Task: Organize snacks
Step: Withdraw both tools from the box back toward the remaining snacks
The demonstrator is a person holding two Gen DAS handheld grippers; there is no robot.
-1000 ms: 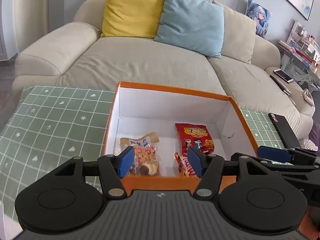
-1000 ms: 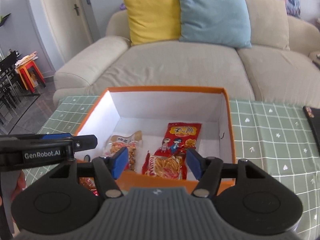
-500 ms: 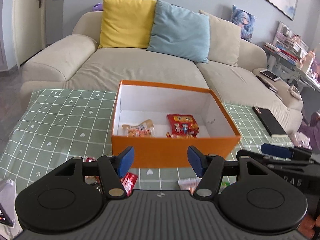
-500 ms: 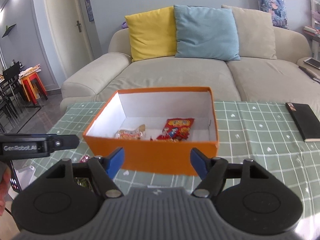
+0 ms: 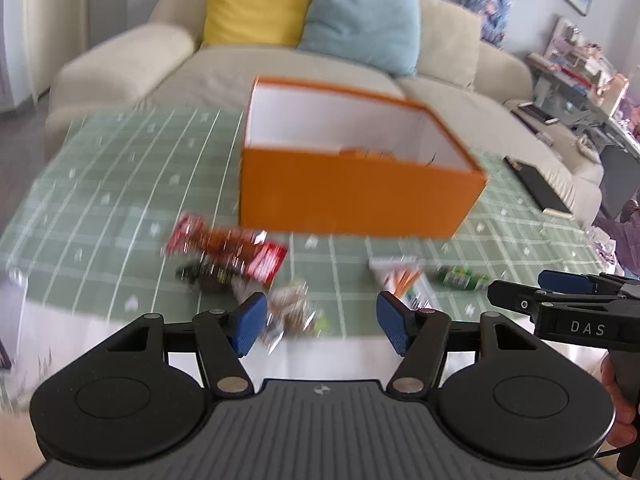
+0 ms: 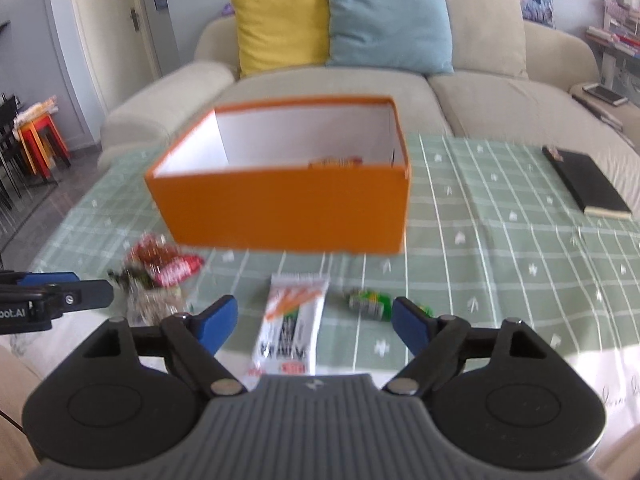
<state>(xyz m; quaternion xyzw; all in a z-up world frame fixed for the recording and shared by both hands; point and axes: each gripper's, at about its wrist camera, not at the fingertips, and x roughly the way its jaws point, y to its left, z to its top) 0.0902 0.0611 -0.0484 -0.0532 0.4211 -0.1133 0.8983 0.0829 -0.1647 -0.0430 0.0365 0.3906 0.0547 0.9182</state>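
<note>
Motion blur smears the crinkly red and dark snack packets (image 5: pixel 226 258) so I can't read their print or count them. My orange cardboard box's (image 6: pixel 280 204) front wall hides nearly everything inside; only a red-orange sliver shows. The white sachet's (image 6: pixel 290 326) bottom end is behind my gripper body

A table under a green checked cloth (image 6: pixel 500 216) carries an orange cardboard box (image 6: pixel 288 208); before it lie a red foil snack packet (image 6: pixel 172 270), a white wrapped bar (image 6: pixel 292 320) and a small green packet (image 6: pixel 370 302); right of it lies a black notebook (image 6: pixel 586 180).
</note>
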